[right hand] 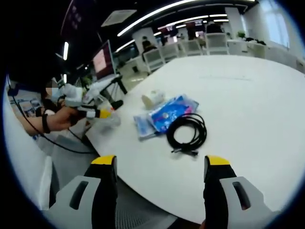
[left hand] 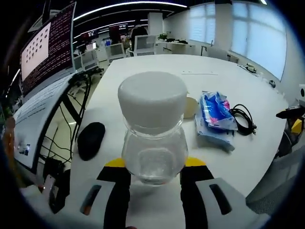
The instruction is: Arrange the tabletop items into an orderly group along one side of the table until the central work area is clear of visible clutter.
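Observation:
A clear jar [left hand: 153, 143] with a white lid stands between the yellow-tipped jaws of my left gripper [left hand: 155, 164], which is shut on its lower body near the table's edge. Behind the jar peeks a cream tape roll [left hand: 191, 106]. To its right lie a blue packet [left hand: 215, 113] and a coiled black cable [left hand: 244, 119]. In the right gripper view, my right gripper [right hand: 160, 164] is open and holds nothing, off the table's edge and short of the cable [right hand: 188, 131], the packet [right hand: 167, 113] and the roll [right hand: 152, 98]. A hand holds the left gripper [right hand: 97, 113] at the left.
A black mouse [left hand: 90, 140] lies left of the jar on the white table [left hand: 157, 67]. Monitors [left hand: 45, 47] and hanging cables stand beyond the table's left edge. Office chairs and desks are far behind. The far half of the table [right hand: 248, 95] is bare.

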{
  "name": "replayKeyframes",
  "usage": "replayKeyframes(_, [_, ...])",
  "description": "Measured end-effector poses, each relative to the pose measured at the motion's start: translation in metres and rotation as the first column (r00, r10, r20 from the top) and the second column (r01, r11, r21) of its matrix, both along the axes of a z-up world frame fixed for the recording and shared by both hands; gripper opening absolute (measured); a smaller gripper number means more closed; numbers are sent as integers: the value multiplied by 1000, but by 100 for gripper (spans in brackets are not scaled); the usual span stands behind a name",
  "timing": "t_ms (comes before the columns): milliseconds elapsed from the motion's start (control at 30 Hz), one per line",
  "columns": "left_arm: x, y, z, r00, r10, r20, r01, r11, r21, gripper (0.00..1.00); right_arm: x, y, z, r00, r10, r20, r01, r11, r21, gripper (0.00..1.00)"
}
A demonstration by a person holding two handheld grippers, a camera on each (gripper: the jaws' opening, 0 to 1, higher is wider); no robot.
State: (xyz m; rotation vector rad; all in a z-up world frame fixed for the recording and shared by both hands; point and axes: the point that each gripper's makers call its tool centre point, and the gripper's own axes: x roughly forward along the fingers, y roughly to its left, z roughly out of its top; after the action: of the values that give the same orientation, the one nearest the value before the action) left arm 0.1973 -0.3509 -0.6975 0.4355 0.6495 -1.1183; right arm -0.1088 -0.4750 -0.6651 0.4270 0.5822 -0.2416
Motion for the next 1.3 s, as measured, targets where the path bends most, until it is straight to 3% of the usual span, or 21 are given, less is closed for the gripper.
replayKeyframes(633, [1,-1,1,1000,11,5,-11,1000,-12,39,1,1,3,1000,1,-3,-1,1000,-4,73])
replayKeyframes(1300, [10,-21,2,999,45,3,-45,999,-22,39,-2,1,5,1000,-8,-6,8,1000,-9,73])
